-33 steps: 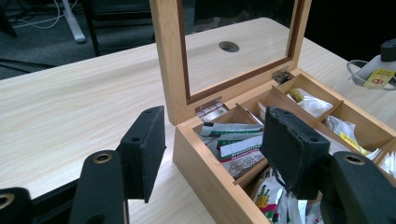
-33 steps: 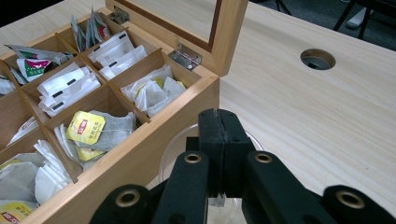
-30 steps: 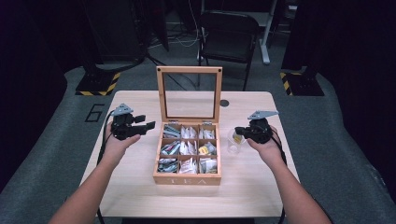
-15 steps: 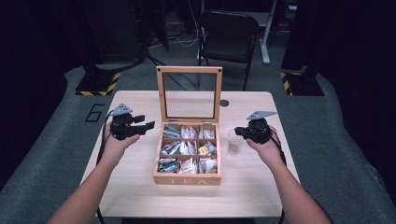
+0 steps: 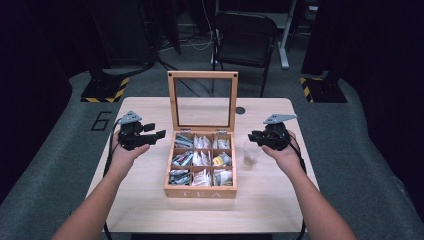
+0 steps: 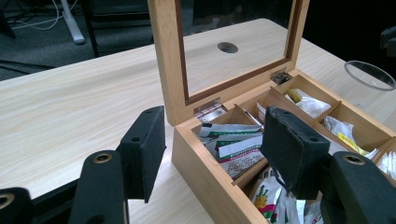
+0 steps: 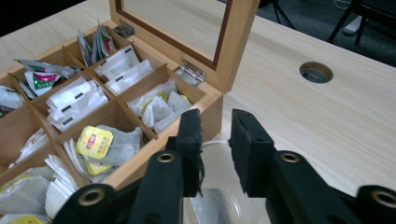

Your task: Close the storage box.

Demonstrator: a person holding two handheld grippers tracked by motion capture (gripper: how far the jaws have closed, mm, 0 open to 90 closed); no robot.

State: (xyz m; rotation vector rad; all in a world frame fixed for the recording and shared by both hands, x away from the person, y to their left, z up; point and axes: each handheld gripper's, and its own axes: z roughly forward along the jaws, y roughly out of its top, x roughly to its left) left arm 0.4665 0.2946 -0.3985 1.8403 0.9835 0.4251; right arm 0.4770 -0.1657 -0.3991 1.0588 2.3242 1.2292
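From above, a wooden tea box [image 5: 200, 162] sits at the middle of the tabletop [image 5: 150, 200], its glass lid standing upright at the 12 o'clock edge, its compartments filled with tea bags. At 3 o'clock from the box, just beside it, stands a clear cup [image 5: 251, 153] with a tea bag [image 5: 248, 159] in it. The right tool [image 5: 255, 137] hangs right over the cup; the left tool [image 5: 159, 135] hovers at 9 o'clock from the box, apart from it. In the left gripper view, the left tool [image 6: 212, 149] has its jaws spread with nothing between them, aimed at the box's near corner [image 6: 196, 158]. In the right gripper view, the right tool [image 7: 215, 140] has just been opening its jaws; they stand slightly apart, nothing pinched, and at 6 o'clock beneath them lies the tea bag [image 7: 205, 210] inside the cup [image 7: 243, 205].
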